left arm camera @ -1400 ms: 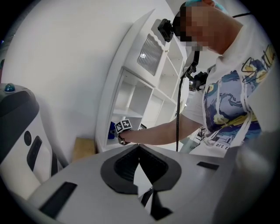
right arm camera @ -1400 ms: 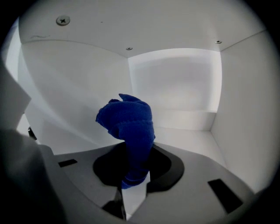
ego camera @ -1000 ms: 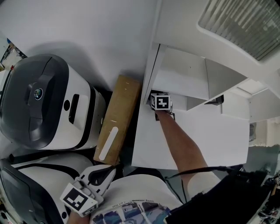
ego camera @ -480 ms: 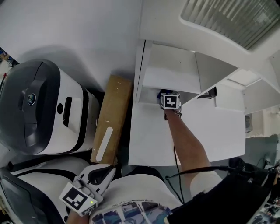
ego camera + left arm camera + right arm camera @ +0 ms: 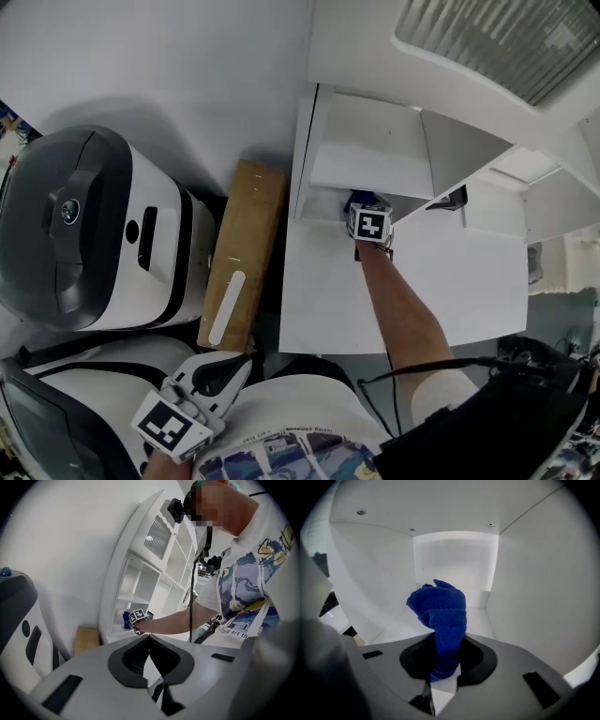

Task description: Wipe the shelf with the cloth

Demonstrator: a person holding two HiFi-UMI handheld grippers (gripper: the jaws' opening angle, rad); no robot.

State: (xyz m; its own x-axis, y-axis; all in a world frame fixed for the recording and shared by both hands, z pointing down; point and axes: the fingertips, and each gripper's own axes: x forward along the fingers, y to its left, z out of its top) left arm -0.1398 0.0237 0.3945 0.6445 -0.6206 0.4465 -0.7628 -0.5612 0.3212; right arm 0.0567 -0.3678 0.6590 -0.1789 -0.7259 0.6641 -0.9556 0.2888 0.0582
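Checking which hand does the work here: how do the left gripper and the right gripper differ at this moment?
The right gripper is shut on the blue cloth; the left gripper is shut on nothing. The right gripper reaches into a compartment of the white shelf; the left gripper is held low by the person's body, outside the shelf. Both have their jaws closed.

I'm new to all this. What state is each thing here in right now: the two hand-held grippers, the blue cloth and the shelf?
Right hand-held gripper: shut on the blue cloth, inside the shelf.
Left hand-held gripper: shut, empty, held low by the person's body.
Blue cloth: bunched, pinched by one end, standing out of the jaws.
Shelf: open-fronted, with nothing else showing in this compartment.
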